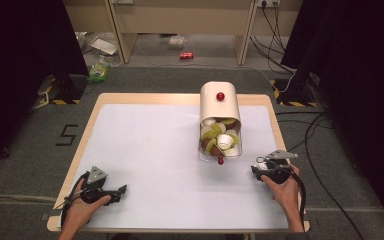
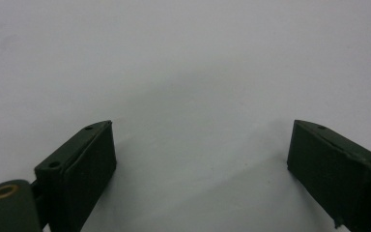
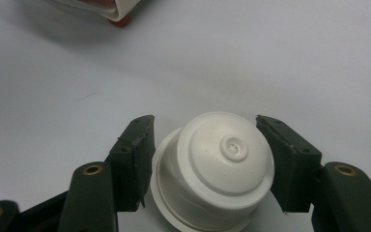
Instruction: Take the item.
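White capsule gripped, container still nearly full

The right tool (image 3: 205, 159) clamps a white capsule (image 3: 217, 169) at lower right of the surface (image 1: 145, 150), just beside the lying container (image 1: 220, 122) (its mouth packed with green, brown and white capsules). The left tool (image 2: 200, 159) rests wide and empty at lower left. Judging by this, most capsules remain; nothing blocks the way.
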Available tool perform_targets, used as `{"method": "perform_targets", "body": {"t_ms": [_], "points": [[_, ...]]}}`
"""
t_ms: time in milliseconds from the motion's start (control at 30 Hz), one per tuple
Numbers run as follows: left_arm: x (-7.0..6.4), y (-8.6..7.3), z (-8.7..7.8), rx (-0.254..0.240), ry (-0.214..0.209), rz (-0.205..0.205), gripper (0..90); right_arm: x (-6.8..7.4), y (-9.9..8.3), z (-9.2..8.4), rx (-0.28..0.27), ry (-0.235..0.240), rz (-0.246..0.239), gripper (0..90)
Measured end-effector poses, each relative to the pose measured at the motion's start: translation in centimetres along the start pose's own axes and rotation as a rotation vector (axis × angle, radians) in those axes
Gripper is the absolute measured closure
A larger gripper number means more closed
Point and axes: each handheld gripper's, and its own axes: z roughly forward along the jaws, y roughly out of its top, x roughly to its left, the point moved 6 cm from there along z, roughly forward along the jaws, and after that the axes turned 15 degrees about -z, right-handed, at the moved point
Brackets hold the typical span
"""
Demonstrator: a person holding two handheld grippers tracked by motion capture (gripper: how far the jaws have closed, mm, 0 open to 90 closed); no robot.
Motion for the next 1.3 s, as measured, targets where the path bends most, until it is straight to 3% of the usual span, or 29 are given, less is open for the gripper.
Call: {"method": "perform_targets", "body": {"t_ms": [467,1033,1300], "points": [[0.0,0.0,0.0,0.000,0.000,0.000,9.2,-0.1,0.0,-0.1,-0.007,0.007,0.012,37.7],[0.0,0.0,0.0,-0.001,-0.001,-0.001,9.2,-0.2,1.7,-1.9,-0.104,0.009,0.016,27.4],[0.0,0.0,0.0,-0.001,-0.001,-0.001,9.2,0.0,2.1,-2.3,-0.125,0.014,0.001,26.8]]}}
